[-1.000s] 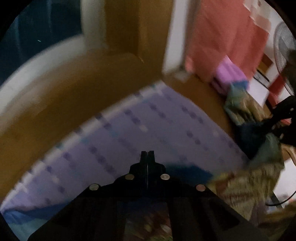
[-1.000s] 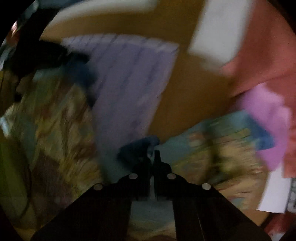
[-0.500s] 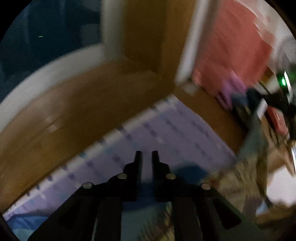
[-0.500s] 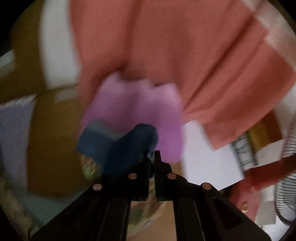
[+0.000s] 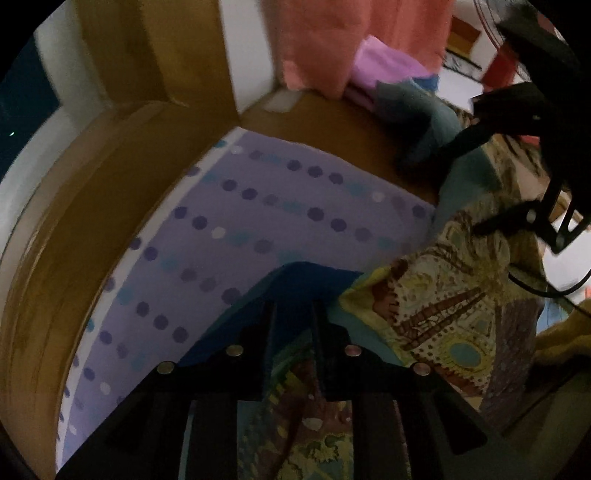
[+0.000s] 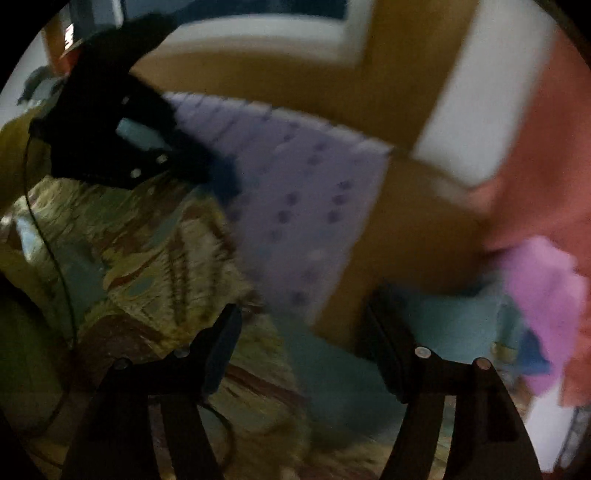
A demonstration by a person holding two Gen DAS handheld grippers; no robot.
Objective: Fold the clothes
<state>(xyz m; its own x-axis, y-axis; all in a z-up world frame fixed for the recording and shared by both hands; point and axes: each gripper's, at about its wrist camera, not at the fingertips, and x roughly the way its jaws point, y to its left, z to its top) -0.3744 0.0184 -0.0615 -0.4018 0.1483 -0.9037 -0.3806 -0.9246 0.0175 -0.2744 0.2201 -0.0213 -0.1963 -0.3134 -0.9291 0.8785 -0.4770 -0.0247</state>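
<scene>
A patterned garment (image 5: 436, 317) in yellow, teal and brown, with a dark blue hem (image 5: 303, 280), lies on a lilac dotted sheet (image 5: 258, 206). My left gripper (image 5: 293, 319) points down over the blue corner. Its jaws are opening, a little apart, with the hem lying between them and not pinched. In the right wrist view the same garment (image 6: 147, 251) spreads to the left and teal cloth (image 6: 332, 369) lies below my right gripper (image 6: 303, 325). Its jaws are opening wide and hold nothing. The left gripper (image 6: 199, 173) shows there at the upper left, and the right gripper (image 5: 469, 184) shows at the right of the left wrist view.
A brown wooden surface (image 5: 92, 206) borders the sheet. A salmon curtain (image 5: 332, 40) hangs at the back, with pink folded cloth (image 5: 384, 62) and a teal bundle (image 5: 417, 110) below it. A black cable (image 6: 55, 258) trails across the garment. A fan (image 5: 495, 22) stands at the far right.
Both grippers went from shut to apart. The right one let go of the dark blue cloth it carried and swung back over the sheet. The left one moved down onto the blue corner.
</scene>
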